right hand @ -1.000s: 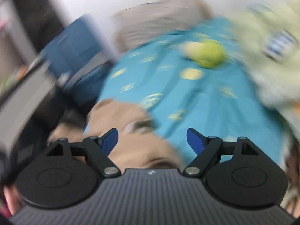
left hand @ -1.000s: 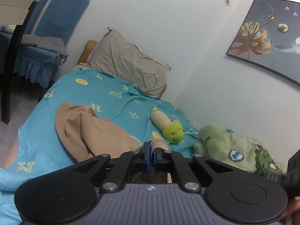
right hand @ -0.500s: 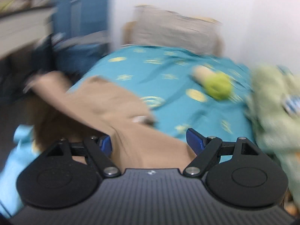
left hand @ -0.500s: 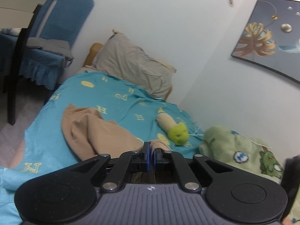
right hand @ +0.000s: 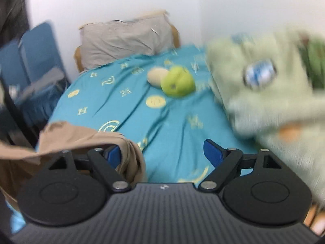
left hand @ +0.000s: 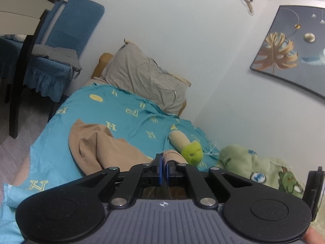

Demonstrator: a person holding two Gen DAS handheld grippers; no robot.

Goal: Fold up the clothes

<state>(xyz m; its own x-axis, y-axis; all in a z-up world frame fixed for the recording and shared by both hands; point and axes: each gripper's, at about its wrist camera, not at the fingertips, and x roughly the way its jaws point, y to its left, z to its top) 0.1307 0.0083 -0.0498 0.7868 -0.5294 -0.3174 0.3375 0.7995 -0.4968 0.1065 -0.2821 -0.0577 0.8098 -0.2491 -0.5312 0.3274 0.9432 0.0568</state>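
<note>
A tan garment [left hand: 101, 148] lies crumpled on the teal bed sheet [left hand: 126, 113]. My left gripper [left hand: 164, 167] is shut on the garment's ribbed waistband [left hand: 172, 155] and holds it just above the bed. In the right wrist view the same tan garment [right hand: 85, 140] drapes at the lower left, one fold lying against the left blue pad. My right gripper [right hand: 162, 154] is open and holds nothing, over the sheet [right hand: 172, 126]. That view is blurred.
A grey pillow [left hand: 142, 77] leans at the bed's head by the wall. A beige and green plush toy [left hand: 186, 144] lies mid-bed. A pale green blanket [left hand: 258, 166] is bunched on the right. Blue-covered chairs [left hand: 61, 46] stand to the left. A framed picture [left hand: 290, 48] hangs on the wall.
My left gripper has stayed shut on the waistband while its view tilted slightly. My right gripper has swung right across the bed, staying open; the garment now sits at its lower left.
</note>
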